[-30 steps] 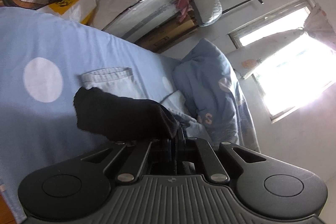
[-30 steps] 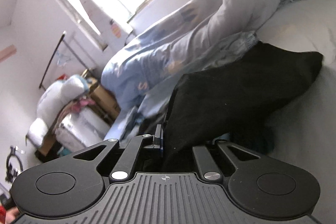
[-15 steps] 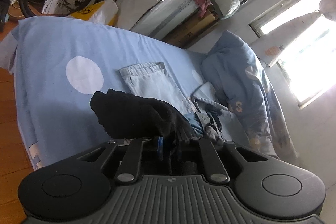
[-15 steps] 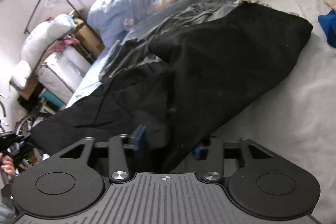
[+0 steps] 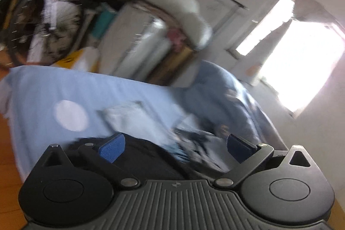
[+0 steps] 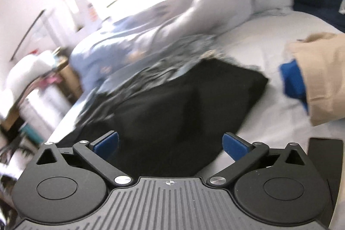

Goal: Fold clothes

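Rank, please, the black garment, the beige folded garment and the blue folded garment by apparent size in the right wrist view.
1. black garment: largest.
2. beige folded garment: cut off by the frame edge, so this rank is unsure.
3. blue folded garment: smallest visible, partly hidden under the beige one.

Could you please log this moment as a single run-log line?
left gripper: open | right gripper: open | black garment: lying on bed, ungripped | views: motion-blurred

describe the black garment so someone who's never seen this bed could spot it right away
Find the bed under the bright window. Just ahead of the open right gripper lies the black garment, spread flat. It is the only black piece, with crumpled grey-blue clothes behind and a tan piece to its right.
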`<state>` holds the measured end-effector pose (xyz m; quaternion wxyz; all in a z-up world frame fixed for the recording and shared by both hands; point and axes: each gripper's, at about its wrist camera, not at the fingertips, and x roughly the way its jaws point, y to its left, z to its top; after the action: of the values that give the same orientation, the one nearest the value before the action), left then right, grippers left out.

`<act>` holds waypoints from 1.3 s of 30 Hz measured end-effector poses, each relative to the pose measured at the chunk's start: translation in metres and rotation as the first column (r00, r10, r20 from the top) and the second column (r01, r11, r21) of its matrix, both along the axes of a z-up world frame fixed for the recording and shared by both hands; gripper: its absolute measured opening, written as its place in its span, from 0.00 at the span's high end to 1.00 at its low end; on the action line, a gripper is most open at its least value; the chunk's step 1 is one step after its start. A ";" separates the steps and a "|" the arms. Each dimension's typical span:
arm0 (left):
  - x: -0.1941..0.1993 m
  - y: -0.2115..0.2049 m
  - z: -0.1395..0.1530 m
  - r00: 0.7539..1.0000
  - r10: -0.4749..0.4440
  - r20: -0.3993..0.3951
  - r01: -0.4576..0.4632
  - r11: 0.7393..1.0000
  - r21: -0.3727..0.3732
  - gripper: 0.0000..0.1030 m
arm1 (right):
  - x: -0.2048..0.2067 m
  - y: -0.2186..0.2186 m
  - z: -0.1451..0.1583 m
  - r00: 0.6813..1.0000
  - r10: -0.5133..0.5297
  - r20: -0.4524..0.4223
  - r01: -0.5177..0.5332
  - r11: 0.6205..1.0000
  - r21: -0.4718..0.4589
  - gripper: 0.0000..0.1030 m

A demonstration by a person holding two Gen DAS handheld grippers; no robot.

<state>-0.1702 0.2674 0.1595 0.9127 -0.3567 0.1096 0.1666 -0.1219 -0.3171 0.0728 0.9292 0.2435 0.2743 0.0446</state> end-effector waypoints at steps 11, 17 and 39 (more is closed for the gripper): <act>0.102 -0.186 -0.048 0.894 -0.439 -0.086 0.448 0.879 0.164 0.00 | 0.095 -0.060 -0.066 0.979 -0.182 -0.086 0.179 0.983 -0.047 0.00; 0.136 -0.235 -0.088 0.857 -0.491 -0.158 0.515 0.831 0.210 0.00 | 0.141 -0.072 -0.094 0.963 -0.221 -0.151 0.211 0.974 -0.082 0.00; 0.155 -0.225 -0.138 0.871 -0.449 -0.199 0.474 0.875 0.099 0.00 | 0.170 -0.085 -0.091 0.974 -0.225 -0.032 0.226 0.974 0.030 0.83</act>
<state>-0.0155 0.0425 0.0212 0.9366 -0.2376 0.2566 -0.0193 0.0480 -0.4025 -0.0186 0.9202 0.2890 0.2572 -0.0603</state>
